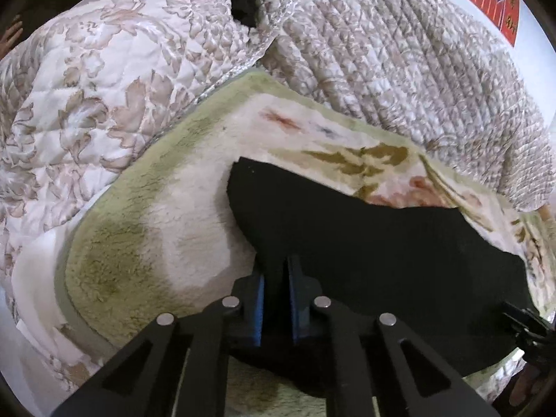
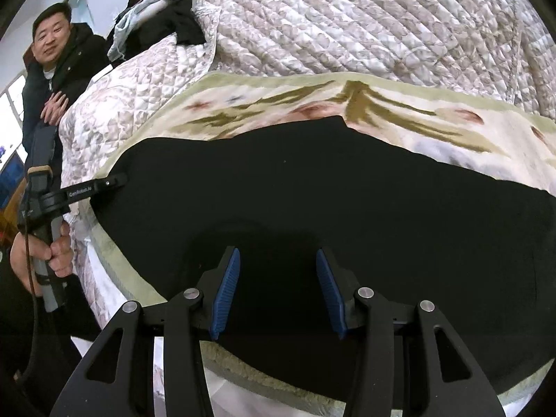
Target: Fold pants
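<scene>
Black pants (image 1: 365, 236) lie spread on a fleece blanket (image 1: 194, 208) with a floral print. In the left wrist view my left gripper (image 1: 275, 264) has its blue pads (image 1: 260, 307) close together at the pants' left edge, with a fold of black cloth pinched between them. The right wrist view shows the same gripper (image 2: 116, 181) at the left end of the pants (image 2: 347, 187), held by a hand (image 2: 57, 250). My right gripper (image 2: 277, 253) stands open just above the near part of the pants, its pads (image 2: 227, 292) apart and nothing squeezed between them.
A quilted floral bedcover (image 2: 347, 27) is bunched up behind and left of the blanket. Dark clothes (image 2: 180, 24) lie at the back. A person in a dark jacket (image 2: 66, 66) stands at the far left. The bed's near edge (image 2: 271, 378) runs under my right gripper.
</scene>
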Tool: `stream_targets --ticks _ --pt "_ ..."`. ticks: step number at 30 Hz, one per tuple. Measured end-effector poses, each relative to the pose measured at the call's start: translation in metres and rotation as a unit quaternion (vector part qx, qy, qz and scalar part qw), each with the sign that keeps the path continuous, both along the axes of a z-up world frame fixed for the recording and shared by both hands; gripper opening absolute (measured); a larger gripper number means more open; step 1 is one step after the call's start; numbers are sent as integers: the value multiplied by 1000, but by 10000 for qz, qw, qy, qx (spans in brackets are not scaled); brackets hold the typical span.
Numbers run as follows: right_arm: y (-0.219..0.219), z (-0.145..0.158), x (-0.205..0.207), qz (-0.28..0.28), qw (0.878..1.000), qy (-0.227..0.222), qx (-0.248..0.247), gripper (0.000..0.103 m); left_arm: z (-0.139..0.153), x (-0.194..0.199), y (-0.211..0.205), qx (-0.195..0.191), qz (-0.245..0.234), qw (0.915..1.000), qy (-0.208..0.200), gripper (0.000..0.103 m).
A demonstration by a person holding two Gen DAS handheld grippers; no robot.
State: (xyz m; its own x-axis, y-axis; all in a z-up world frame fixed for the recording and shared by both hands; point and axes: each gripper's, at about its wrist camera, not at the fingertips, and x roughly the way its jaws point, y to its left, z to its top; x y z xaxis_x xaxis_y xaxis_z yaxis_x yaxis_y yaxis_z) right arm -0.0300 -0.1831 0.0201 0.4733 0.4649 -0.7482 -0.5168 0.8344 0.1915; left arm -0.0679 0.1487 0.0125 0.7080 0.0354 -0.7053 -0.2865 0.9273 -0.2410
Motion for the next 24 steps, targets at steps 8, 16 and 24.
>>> stream_targets --ticks 8,16,24 --pt "-15 5 3 -257 9995 -50 180 46 19 9 -34 -496 -655 9959 -372 12" --pt "-25 7 5 -404 9988 -16 280 46 24 25 -84 -658 -1314 9885 -343 12" --pt "-42 7 6 -566 9977 4 360 46 17 36 -137 -770 -1848 9796 -169 12"
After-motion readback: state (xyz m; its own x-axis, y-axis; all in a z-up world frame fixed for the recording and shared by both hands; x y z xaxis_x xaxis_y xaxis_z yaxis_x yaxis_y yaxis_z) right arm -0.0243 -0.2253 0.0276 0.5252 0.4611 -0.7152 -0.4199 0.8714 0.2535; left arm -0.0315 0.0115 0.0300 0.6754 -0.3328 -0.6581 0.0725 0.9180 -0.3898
